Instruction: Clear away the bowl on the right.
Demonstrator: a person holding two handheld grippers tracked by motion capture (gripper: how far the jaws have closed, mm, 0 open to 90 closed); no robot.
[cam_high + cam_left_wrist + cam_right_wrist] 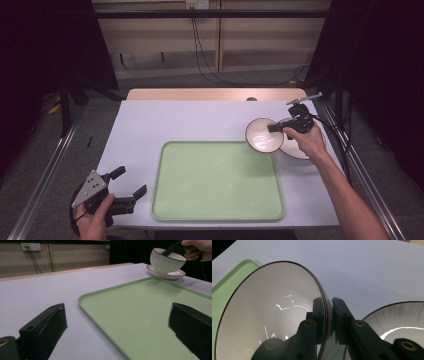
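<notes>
white bowl (261,135) hangs tilted, its rim pinched by the right tool (278,128).

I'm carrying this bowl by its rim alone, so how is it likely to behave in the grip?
The bowl looks like glazed ceramic: stiff, probably slippery, and breakable if dropped. The right tongs pinch only one spot of its rim, and it hangs tilted over the plate, so it may well swing or pivot. Its glossy glaze suggests it could slip.
</notes>
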